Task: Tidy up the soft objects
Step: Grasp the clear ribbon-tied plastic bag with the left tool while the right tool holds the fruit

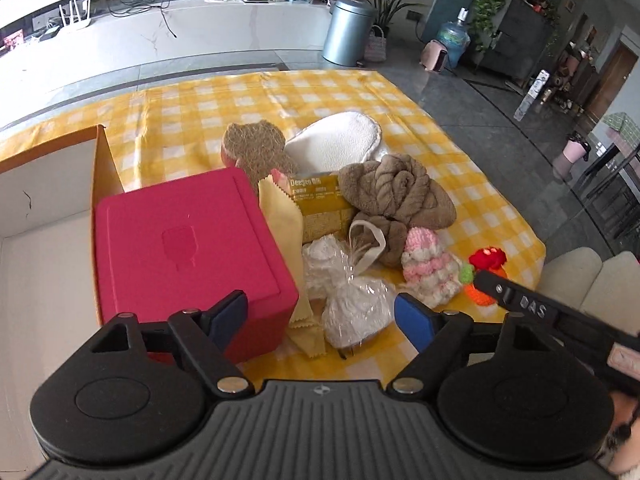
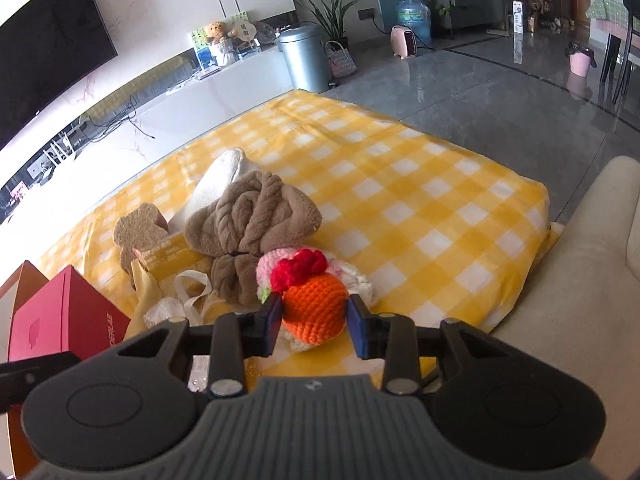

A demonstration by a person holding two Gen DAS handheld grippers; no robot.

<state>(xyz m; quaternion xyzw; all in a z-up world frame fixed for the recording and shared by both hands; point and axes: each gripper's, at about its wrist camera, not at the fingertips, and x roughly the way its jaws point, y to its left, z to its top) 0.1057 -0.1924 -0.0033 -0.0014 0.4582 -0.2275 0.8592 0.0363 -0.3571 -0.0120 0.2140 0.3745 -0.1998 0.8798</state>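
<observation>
The right tool (image 2: 313, 322) pinches the orange crocheted toy (image 2: 315, 312) at the near right of the pile on the checked counter (image 2: 440, 208), while the left tool (image 1: 320, 318) hangs spread over plastic-wrapped white bundles (image 1: 352, 308); next, probably, comes carrying the toy left into the open box (image 1: 44, 208).

The right gripper (image 2: 314, 322) pinches an orange crocheted ball topped with red yarn (image 2: 314, 308). At eleven o'clock, just beyond it, lies a brown plush towel bundle (image 2: 256, 216) on the yellow checked cloth (image 2: 420, 216).
</observation>
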